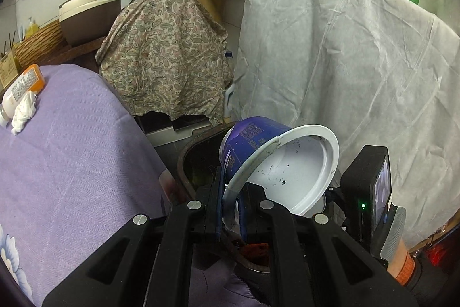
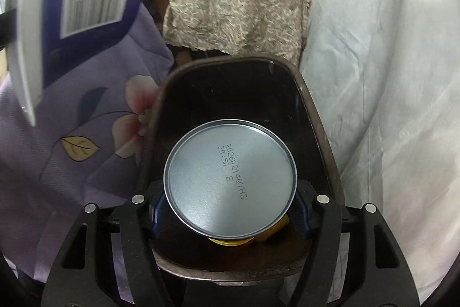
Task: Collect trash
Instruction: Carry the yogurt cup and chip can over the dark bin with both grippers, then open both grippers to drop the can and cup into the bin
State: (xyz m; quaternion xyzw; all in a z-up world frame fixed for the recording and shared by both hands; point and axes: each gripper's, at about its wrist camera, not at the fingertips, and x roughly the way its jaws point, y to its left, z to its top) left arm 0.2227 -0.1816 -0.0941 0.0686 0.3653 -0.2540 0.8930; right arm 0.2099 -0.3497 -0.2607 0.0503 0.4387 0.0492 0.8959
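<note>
left hand-held gripper (image 1: 230, 209) pinched tight on my purple cup's (image 1: 276, 163) white rim, cup tilted over the bin (image 1: 195, 160) | right hand-held gripper (image 2: 230, 209) clamps a can (image 2: 230, 183) above the bin; only this view shows the can's date-stamped base and the cup's barcode

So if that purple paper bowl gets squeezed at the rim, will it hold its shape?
Probably not fully: the purple paper bowl looks thin-walled, and its rim already bends where the left tool pinches it. It looks empty inside, so likely light. Hanging tilted from one edge, it may swing.

One purple cup (image 1: 276, 163), one can (image 2: 230, 180), one bin (image 2: 313, 117), two draped cloths.
</note>
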